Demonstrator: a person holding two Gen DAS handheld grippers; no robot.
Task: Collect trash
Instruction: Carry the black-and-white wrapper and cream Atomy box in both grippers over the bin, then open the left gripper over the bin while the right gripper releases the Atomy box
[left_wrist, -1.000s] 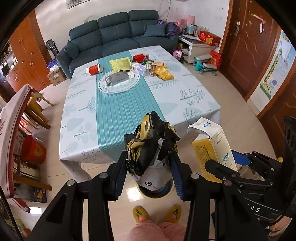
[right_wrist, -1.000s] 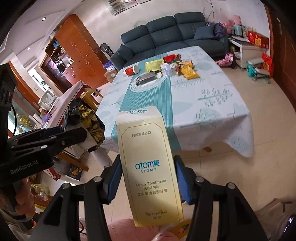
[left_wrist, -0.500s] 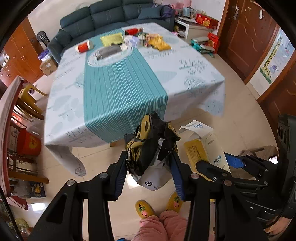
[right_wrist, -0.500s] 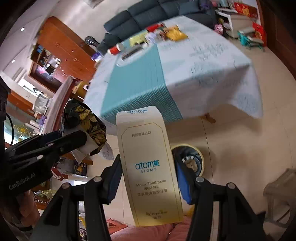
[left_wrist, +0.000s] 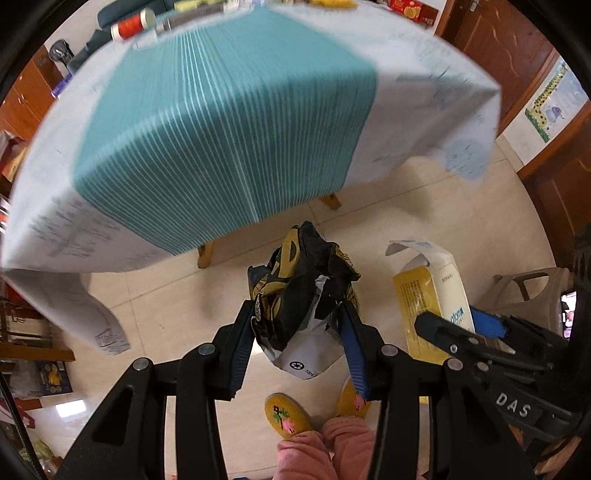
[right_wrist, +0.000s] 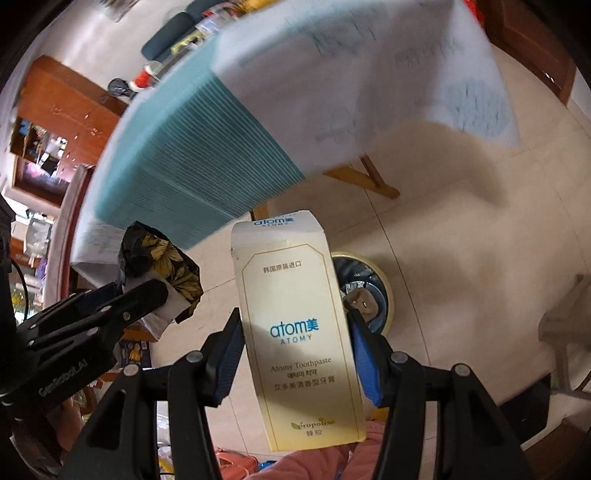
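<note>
Left gripper (left_wrist: 299, 332) clamped on crumpled wrapper (left_wrist: 303, 291), right gripper (right_wrist: 295, 347) clamped on toothpaste box (right_wrist: 295, 325), bin (right_wrist: 369, 291) below.

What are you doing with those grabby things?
A person is tidying up trash with a gripper in each hand. The left gripper is squeezing a crumpled black and gold wrapper. The right gripper is holding an empty toothpaste box. Both are held over the floor beside the table, and a trash bin sits on the floor just behind the box.
</note>
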